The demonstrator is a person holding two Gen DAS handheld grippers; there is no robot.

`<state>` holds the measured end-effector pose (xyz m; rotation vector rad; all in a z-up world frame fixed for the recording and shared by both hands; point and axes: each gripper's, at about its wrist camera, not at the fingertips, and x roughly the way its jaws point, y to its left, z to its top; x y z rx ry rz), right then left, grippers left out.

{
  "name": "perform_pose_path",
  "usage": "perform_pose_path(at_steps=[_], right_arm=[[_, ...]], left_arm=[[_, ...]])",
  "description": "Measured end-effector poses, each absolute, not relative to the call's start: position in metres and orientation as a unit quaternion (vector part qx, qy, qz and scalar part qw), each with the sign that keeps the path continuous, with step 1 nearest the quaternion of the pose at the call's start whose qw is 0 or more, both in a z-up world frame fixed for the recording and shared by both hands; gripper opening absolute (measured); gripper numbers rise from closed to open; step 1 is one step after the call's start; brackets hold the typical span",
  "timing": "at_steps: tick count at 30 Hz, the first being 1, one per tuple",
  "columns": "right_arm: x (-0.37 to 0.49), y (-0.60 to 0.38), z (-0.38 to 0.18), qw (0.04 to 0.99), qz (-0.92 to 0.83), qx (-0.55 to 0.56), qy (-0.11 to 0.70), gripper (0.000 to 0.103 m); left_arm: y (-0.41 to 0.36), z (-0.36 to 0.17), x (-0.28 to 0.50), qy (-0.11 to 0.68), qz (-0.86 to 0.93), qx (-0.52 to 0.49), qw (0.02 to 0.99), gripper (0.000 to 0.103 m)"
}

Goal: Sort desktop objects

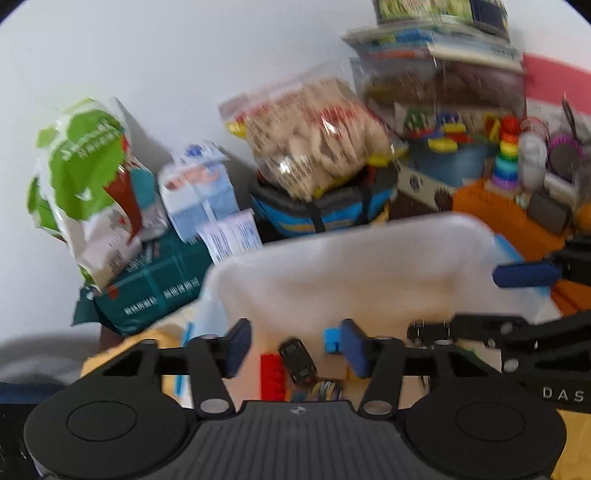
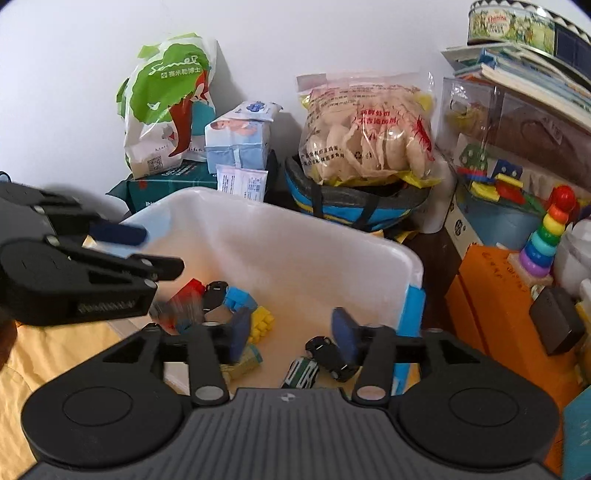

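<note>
While both claws gape, bin (image 2: 295,236) holds two black cars (image 2: 334,356).

Against the white wall stood a green-and-white bag (image 2: 168,107), a blue tissue pack (image 2: 238,142) and a clear bag of prawn crackers (image 2: 369,129) resting on a blue helmet (image 2: 354,206). A rainbow stacking toy (image 2: 548,236) stood on an orange box (image 2: 506,306), with a round tin (image 2: 511,24) atop stacked books (image 2: 524,75).

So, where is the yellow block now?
In the right wrist view, the yellow block lies on the floor of the white bin, beside the blue block, just beyond the right gripper's left finger.
</note>
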<state>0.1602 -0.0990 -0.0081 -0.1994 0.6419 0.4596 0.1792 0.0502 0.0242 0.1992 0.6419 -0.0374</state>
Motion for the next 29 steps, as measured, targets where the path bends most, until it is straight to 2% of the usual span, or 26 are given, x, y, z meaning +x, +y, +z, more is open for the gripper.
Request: perform_pose_path(at_steps=[3,5,6,9,10,18,22,29], right_arm=[[0.164,-0.102,0.007,0.918,0.222,-0.089,0.317,0.069],[0.165,-0.105,0.018,0.920,0.217,-0.081,0.317,0.084],[0.166,-0.107,0.024,0.921,0.211,-0.082,0.317,0.087],[0.171,-0.108,0.034,0.924,0.189,-0.085,0.322,0.091],[0.174,-0.107,0.036,0.923,0.180,-0.085,0.330,0.097],[0.207,-0.100,0.030,0.862,0.172,-0.161,0.448,0.100],[0.209,-0.097,0.023,0.840,0.177,-0.193,0.476,0.101],[0.210,-0.090,0.018,0.831,0.184,-0.186,0.491,0.101]], left_arm=[[0.048,0.045,0.168,0.272,0.015,0.114,0.955,0.081],[0.041,0.054,0.162,0.250,0.039,0.143,0.957,0.084],[0.037,0.057,0.161,0.247,0.041,0.160,0.955,0.088],[0.030,0.061,0.168,0.285,0.001,0.168,0.944,0.087],[0.028,0.060,0.171,0.304,-0.007,0.168,0.938,0.087],[0.039,0.058,0.192,0.375,-0.031,0.111,0.920,0.087],[0.044,0.056,0.197,0.387,-0.022,0.097,0.917,0.087],[0.047,0.053,0.200,0.392,-0.007,0.113,0.913,0.087]])
